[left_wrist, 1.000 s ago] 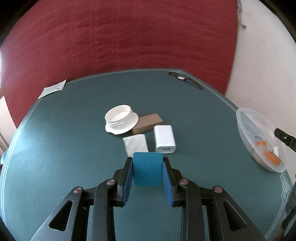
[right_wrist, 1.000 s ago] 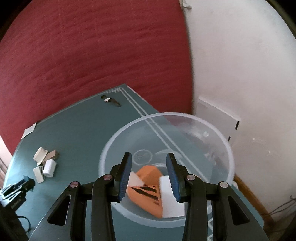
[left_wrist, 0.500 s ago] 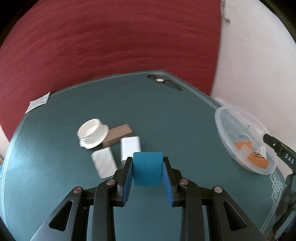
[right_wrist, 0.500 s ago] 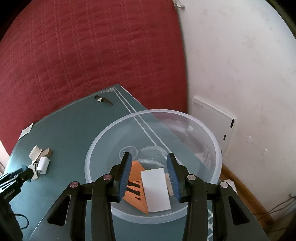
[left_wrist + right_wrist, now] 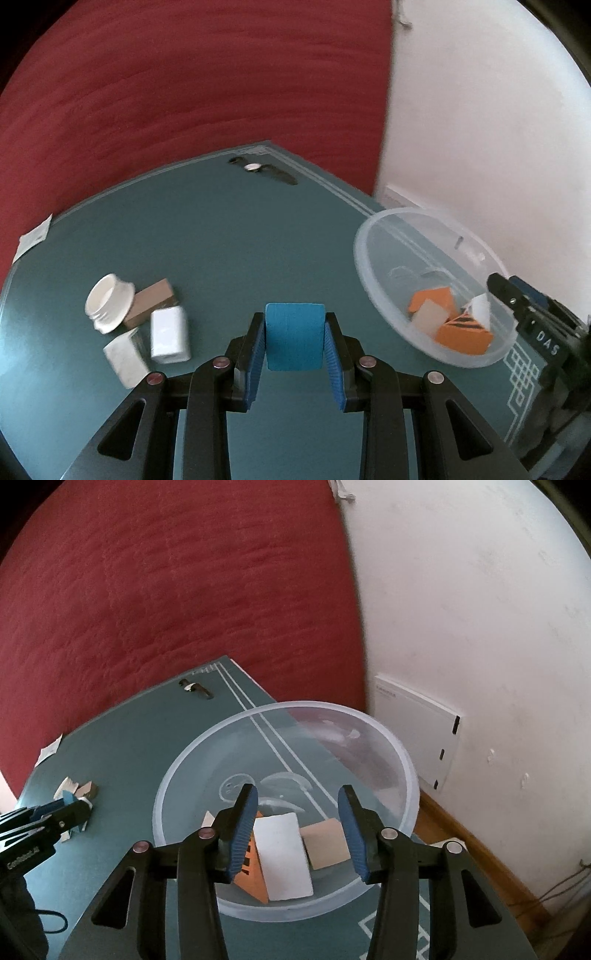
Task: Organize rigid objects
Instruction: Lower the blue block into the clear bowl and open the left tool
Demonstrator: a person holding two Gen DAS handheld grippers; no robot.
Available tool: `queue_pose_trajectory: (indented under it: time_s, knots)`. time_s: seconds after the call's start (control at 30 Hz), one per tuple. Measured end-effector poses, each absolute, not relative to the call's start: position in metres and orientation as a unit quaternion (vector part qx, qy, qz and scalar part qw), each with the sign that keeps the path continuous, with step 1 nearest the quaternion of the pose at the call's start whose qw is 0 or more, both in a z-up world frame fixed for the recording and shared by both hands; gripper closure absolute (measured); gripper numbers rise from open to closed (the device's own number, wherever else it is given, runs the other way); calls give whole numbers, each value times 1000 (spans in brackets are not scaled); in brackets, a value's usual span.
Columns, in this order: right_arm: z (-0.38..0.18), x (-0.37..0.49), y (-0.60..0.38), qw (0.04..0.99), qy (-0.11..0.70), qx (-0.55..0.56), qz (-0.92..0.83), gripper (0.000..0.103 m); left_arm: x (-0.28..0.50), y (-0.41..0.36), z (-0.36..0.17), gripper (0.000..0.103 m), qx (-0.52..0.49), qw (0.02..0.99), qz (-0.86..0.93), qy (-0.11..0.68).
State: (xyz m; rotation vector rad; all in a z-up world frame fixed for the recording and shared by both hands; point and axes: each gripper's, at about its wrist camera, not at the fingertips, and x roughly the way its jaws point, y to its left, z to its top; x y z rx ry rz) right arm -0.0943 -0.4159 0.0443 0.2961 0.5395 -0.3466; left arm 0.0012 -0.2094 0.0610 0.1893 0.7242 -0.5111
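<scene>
My left gripper (image 5: 294, 318) is shut on a blue block (image 5: 294, 339) and holds it above the green table (image 5: 240, 240), left of the clear plastic bowl (image 5: 360, 266). My right gripper (image 5: 297, 792) hangs over the bowl (image 5: 162, 794) with its jaws opening and nothing pressed between them. Below it in the bowl lie a white block (image 5: 284, 853), a tan block (image 5: 327, 843) and an orange striped block (image 5: 251, 875). The right gripper's tip (image 5: 517, 291) shows at the bowl's right rim in the left wrist view.
On the table's left sit a white screw lid (image 5: 109, 301), a brown block (image 5: 151, 301), a white charger (image 5: 169, 334) and a pale packet (image 5: 123, 356). A wristwatch (image 5: 258, 169) lies at the far edge, a paper sachet (image 5: 33, 238) far left. A white wall stands close behind the bowl.
My left gripper has carried the blue block to the right, nearer the bowl. The right gripper's jaws have widened, and the white block now lies flat in the bowl below them.
</scene>
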Motion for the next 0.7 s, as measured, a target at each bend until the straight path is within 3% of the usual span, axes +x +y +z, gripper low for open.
queue_pose_trajectory:
  time_s: [0.7]
  knots:
    - [48, -102, -436, 933, 246, 176, -194, 56, 7, -290, 60, 71, 113, 871, -334, 341]
